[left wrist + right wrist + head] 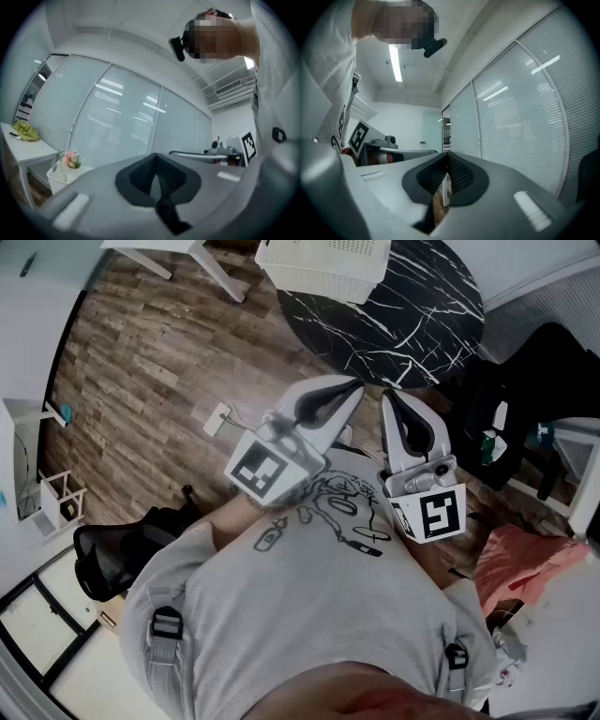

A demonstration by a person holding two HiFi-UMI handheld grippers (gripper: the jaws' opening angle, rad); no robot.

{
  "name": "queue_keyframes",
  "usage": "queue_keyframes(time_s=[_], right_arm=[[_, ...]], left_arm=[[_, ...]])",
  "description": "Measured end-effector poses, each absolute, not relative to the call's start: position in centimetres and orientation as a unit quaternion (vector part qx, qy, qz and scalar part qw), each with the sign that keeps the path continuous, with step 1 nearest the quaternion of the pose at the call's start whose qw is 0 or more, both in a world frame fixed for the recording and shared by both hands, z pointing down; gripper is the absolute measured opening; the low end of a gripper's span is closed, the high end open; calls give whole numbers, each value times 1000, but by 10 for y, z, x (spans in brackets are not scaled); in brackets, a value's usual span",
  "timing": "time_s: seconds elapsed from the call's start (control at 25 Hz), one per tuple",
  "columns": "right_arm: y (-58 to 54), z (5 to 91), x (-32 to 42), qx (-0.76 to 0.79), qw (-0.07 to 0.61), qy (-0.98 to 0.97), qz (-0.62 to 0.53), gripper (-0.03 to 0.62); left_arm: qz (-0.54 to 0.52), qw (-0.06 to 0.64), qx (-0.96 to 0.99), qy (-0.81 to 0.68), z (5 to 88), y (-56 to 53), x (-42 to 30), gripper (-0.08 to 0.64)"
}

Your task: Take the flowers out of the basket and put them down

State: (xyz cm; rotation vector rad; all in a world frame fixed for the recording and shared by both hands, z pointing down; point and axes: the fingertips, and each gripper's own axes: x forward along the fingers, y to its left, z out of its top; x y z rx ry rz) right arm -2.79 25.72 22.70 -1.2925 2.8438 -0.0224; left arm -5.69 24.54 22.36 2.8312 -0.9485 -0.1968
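At my chest, left gripper (354,387) and right gripper (387,396) are both pinched closed, empty; the flowers (71,159) sit in the basket (319,279) on the table (412,306). I'd spread one wide, then reach for the stems.

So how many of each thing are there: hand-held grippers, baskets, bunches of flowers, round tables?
Hand-held grippers: 2 (left gripper, right gripper)
White basket: 1
Bunch of pink flowers: 1
Black marble table: 1
Total: 5
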Motion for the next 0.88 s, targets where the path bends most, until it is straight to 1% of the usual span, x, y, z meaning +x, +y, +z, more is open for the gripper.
queue_keyframes(time_s=[0.28, 0.88], right_arm=[[253, 224, -16, -415, 31, 909, -18, 5], [249, 240, 15, -399, 21, 916, -22, 5]], left_arm=[[-67, 76, 943, -318, 224, 243, -48, 2], [-58, 80, 935, -340, 237, 237, -16, 2]])
